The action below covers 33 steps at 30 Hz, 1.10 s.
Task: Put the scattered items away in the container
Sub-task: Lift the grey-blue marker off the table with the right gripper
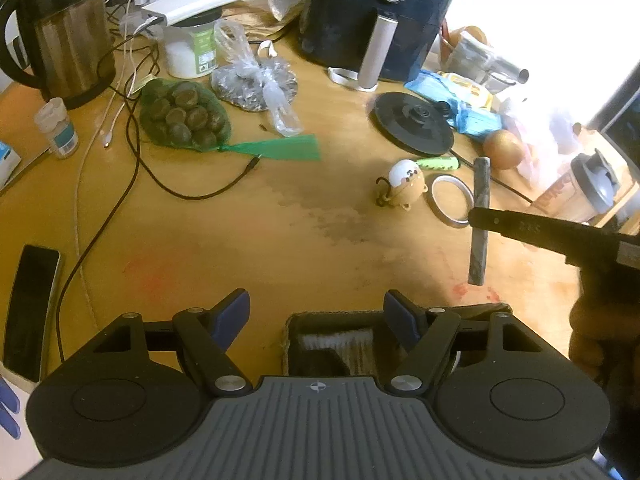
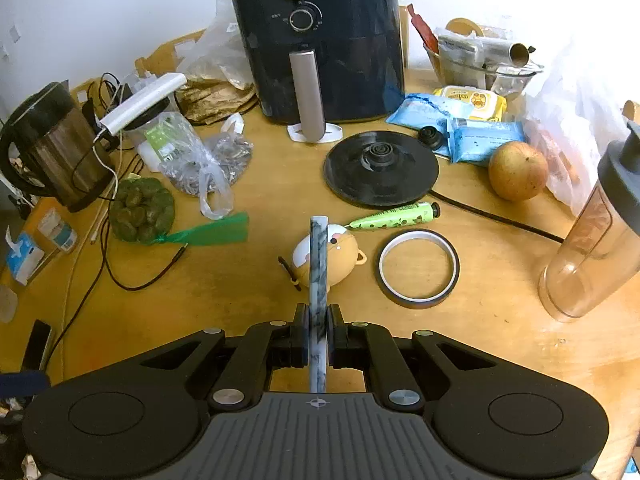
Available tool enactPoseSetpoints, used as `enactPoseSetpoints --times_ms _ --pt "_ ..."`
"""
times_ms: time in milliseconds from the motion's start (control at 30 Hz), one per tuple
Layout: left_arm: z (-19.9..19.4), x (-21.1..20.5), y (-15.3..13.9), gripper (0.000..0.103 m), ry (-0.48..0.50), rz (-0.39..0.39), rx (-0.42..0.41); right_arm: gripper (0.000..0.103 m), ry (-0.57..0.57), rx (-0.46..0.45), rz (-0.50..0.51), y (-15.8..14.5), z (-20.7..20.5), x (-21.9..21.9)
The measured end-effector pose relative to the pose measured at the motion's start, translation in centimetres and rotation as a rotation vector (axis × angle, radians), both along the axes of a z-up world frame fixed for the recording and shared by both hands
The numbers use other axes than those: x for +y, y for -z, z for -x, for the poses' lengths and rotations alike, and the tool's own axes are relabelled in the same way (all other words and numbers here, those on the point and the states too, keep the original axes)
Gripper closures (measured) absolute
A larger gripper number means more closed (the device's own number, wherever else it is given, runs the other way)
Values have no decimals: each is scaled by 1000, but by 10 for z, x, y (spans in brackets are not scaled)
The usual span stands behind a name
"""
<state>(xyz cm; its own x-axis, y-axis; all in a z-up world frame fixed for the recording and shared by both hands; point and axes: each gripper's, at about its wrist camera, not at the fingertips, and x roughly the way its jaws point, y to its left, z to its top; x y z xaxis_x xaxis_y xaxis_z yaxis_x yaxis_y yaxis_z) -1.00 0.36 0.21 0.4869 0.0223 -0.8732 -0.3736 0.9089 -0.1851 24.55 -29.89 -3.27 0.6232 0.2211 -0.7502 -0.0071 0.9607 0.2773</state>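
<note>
My right gripper [image 2: 319,332] is shut on a marbled grey bar [image 2: 319,264] that stands on edge between its pads, lifted off the wooden table. In the left wrist view the same bar [image 1: 480,184] hangs upright in the right gripper [image 1: 478,218], above the table at the right. My left gripper [image 1: 318,312] is open with nothing between its fingers; it hovers over a brown woven container [image 1: 291,332] with striped cloth inside. On the table lie a bear-shaped case [image 2: 340,252], a tape ring [image 2: 418,268] and a green tube [image 2: 394,216].
At the back stand a dark air fryer [image 2: 320,40] and a kettle [image 2: 52,144], with its round base [image 2: 380,168] at mid-table. A net bag of brown balls [image 2: 140,208], cables [image 1: 132,152], a phone [image 1: 32,308], a round fruit [image 2: 518,170] and a shaker bottle [image 2: 592,240] crowd the sides.
</note>
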Motion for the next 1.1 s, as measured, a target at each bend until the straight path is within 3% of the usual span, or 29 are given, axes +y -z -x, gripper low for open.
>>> enactPoseSetpoints --times_ms 500,1100 --pt "-16 -7 -3 30 27 -14 -10 92 -37 -1 -52 -5 32 -19" --pt "-40 -14 -5 30 50 -23 -26 92 11 -22 -48 -7 50 -35"
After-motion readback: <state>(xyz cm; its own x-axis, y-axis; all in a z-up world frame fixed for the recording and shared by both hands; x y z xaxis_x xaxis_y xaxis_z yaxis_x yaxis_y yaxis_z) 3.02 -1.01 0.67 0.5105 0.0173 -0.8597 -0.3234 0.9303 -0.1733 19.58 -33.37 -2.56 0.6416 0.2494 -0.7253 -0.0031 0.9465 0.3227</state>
